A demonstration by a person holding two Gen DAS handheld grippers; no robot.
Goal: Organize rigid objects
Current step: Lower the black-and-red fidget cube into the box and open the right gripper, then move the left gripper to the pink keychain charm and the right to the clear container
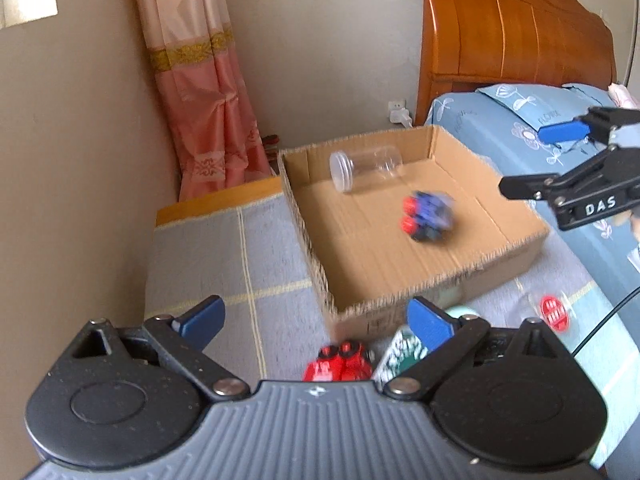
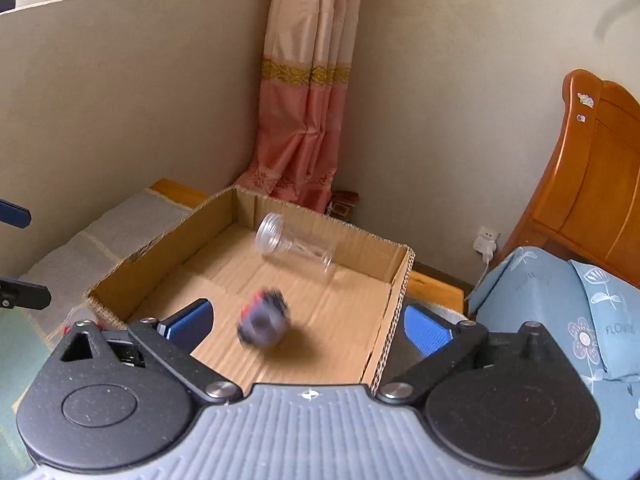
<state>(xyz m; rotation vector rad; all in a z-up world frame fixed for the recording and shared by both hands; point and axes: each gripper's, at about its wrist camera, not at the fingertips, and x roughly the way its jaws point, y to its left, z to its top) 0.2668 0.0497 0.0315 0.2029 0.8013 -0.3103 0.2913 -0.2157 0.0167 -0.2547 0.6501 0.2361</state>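
Left hand-held gripper [image 1: 316, 320]: we see its jaws apart, empty, just short of the cardboard box [image 1: 316, 272]; inside lie a blurred toy car [image 1: 428, 216] and clear jar [image 1: 364, 168]. Right hand-held gripper [image 2: 308, 328]: jaws apart, toy car [image 2: 262, 318] in the box [image 2: 396, 312].

Legible markings: "DAS" in white capitals on the black linkage of the right gripper [image 1: 560, 160], seen from the left wrist view. "FLOWER" printed in grey on the blue floral pillow [image 2: 612, 312], beside a flower motif; the same word shows partly on the pillow in the left wrist view. Red round label with white characters on a clear lidded item [image 1: 554, 314] lying on the bedspread; too blurred to read. Green-and-white printed pattern on a packet [image 1: 400, 354]; unreadable.
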